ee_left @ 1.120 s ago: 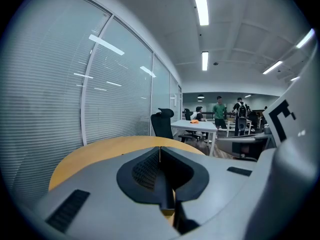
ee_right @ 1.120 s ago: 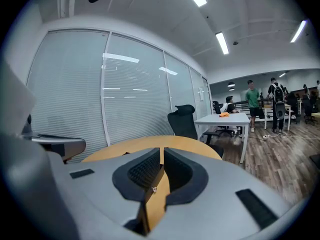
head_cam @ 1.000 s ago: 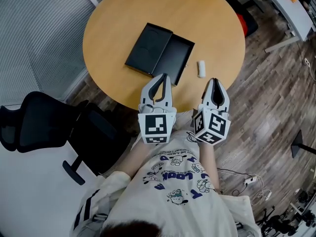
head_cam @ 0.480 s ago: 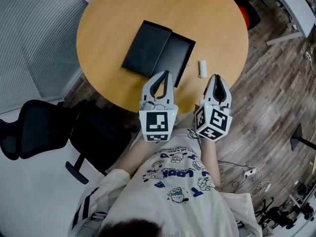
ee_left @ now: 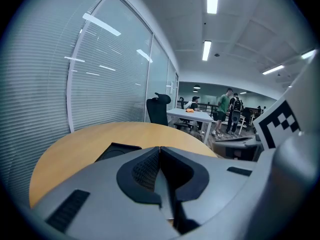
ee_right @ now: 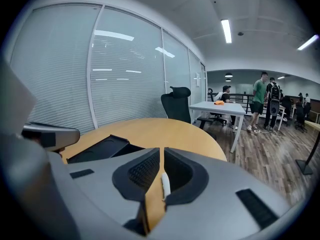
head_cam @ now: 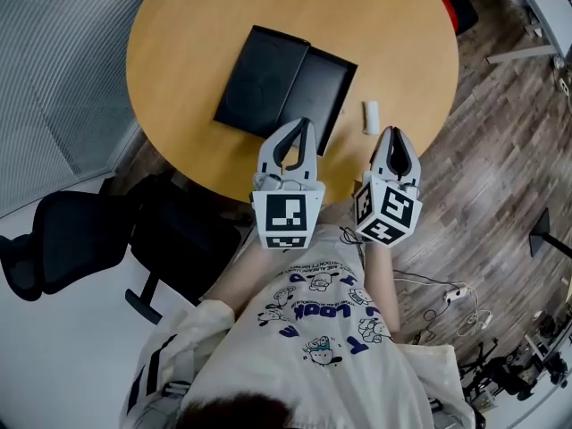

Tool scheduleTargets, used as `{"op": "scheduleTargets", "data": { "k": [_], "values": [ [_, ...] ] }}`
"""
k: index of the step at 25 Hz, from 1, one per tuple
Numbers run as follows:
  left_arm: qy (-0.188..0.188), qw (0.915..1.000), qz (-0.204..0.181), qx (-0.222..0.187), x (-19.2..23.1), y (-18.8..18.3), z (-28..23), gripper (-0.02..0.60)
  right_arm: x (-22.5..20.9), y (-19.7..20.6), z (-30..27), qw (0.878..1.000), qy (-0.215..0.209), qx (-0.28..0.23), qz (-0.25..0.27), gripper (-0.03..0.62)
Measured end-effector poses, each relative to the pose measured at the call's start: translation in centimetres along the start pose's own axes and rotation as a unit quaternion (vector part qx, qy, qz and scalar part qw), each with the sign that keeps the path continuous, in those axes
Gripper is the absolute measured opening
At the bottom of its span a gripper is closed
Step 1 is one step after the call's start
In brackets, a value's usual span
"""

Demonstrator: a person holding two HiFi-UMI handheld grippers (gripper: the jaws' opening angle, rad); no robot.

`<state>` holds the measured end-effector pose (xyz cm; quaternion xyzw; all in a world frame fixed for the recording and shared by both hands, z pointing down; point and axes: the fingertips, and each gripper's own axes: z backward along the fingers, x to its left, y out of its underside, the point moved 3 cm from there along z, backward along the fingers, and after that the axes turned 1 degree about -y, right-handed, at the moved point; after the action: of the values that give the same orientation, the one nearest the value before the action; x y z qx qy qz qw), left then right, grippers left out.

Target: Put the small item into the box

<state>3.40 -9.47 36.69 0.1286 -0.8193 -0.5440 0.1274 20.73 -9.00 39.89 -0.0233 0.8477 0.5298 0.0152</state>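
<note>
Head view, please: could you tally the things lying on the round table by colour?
Black: 1, the box
White: 1, the small item
Total: 2

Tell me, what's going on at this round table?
A person holds a pair of tongs in each hand over the near edge of the round wooden table. The left tongs and right tongs are both shut and empty. An open black box lies on the table. The small white item lies beside it, just ahead of the right tongs, not yet picked up.
</note>
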Motion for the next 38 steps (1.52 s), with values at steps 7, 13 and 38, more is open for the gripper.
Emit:
{"op": "scheduleTargets", "data": {
  "k": [7,13,38],
  "values": [
    [0.019,0.9994,0.006,0.03,0.0,1.7,-1.4,0.015,-0.2,2.2,-1.3,0.999,0.001,0.037,-0.001,0.044],
    [0.03,0.9985,0.007,0.044,0.1,2.6,-2.6,0.015,-0.8,4.5,-2.8,0.997,0.011,0.072,0.004,0.054],
    [0.035,0.9948,0.023,0.093,0.6,5.6,-5.3,0.015,-2.1,10.8,-7.4,0.981,-0.02,0.193,0.03,0.167]
  ]
}}
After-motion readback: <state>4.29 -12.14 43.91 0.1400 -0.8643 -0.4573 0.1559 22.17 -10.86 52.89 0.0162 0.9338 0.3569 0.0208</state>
